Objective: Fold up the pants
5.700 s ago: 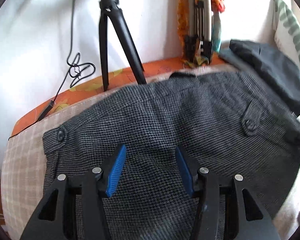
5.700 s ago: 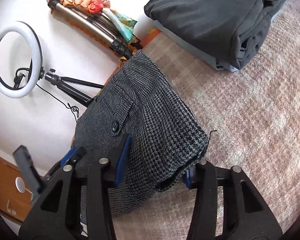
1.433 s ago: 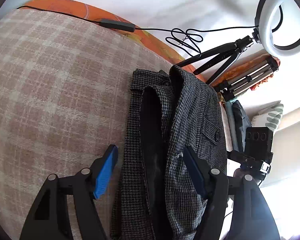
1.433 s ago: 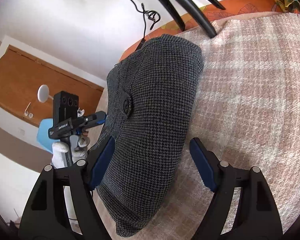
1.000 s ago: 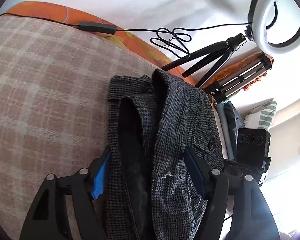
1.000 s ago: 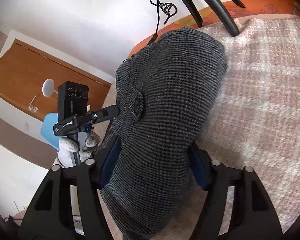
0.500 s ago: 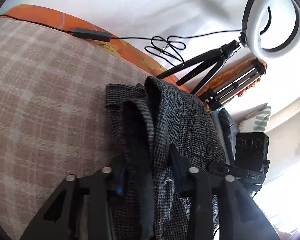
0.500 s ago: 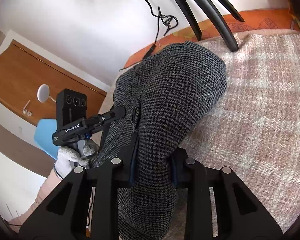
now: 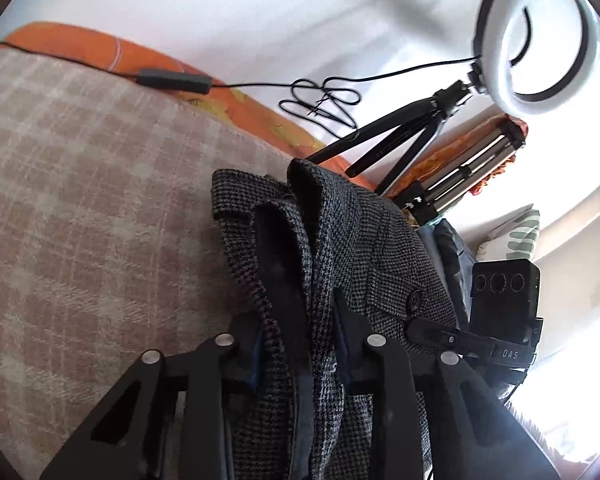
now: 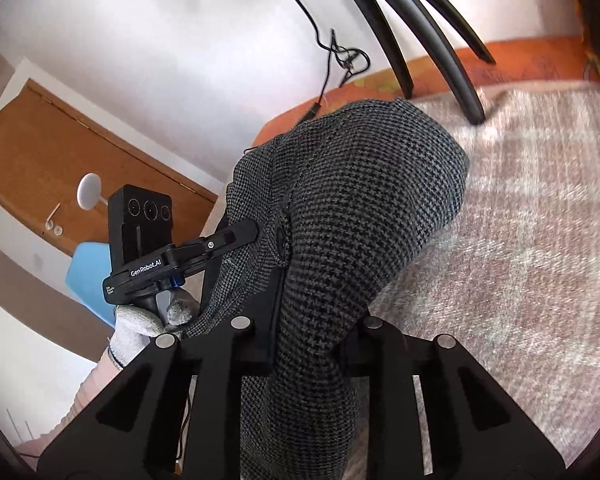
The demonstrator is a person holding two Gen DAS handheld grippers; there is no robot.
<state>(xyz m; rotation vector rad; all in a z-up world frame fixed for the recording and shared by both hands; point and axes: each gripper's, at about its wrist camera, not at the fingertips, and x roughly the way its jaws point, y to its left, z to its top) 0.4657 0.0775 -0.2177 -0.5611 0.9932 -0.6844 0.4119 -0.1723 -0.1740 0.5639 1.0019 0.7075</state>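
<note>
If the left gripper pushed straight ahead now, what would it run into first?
The left gripper is already clamped on the pants, so it would only shove more of that fabric ahead; beyond, probably the ring-light tripod, though depth is unclear.

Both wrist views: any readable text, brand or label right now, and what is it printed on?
"GenRobot.AI": on the side of the left gripper, seen in the right wrist view.
"DAS": on the side of the right gripper, seen in the left wrist view.
Small print under "GenRobot.AI": too small to read.
Nothing readable on the pants.
</note>
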